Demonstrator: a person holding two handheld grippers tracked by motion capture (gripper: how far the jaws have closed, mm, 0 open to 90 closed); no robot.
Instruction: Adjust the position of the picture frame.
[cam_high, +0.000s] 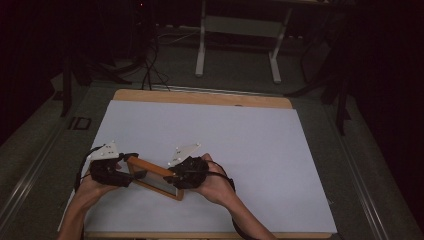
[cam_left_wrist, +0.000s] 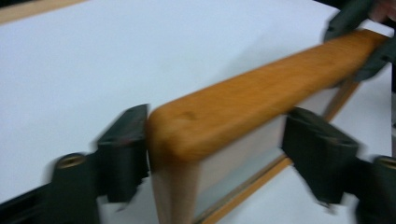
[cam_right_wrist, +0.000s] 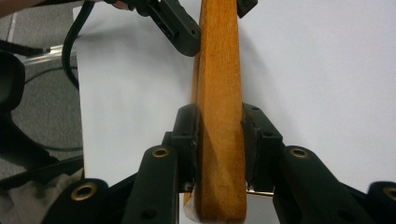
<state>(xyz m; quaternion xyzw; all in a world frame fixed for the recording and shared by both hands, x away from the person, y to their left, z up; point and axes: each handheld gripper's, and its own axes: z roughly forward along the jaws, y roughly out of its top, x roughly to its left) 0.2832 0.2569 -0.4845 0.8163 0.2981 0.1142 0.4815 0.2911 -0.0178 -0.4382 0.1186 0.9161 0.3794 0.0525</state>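
Observation:
A wooden picture frame (cam_high: 150, 175) with a pale panel is held a little above the white sheet, between both hands. My left gripper (cam_high: 131, 167) straddles its left end; in the left gripper view the jaws (cam_left_wrist: 219, 158) sit on either side of the frame's rounded corner (cam_left_wrist: 187, 126), one pad against the corner and the other against the rail. My right gripper (cam_high: 172, 180) is shut on the other end. In the right gripper view its pads (cam_right_wrist: 219, 140) press both faces of the orange rail (cam_right_wrist: 219, 84), with a finger (cam_right_wrist: 180, 28) of the left gripper farther up.
A white sheet (cam_high: 225, 145) covers most of the wooden table (cam_high: 200, 97). Beyond the far edge lie grey floor, cables (cam_high: 150, 70) and the white legs of a desk (cam_high: 201, 50). A black cable (cam_right_wrist: 70, 46) trails off the sheet's left side.

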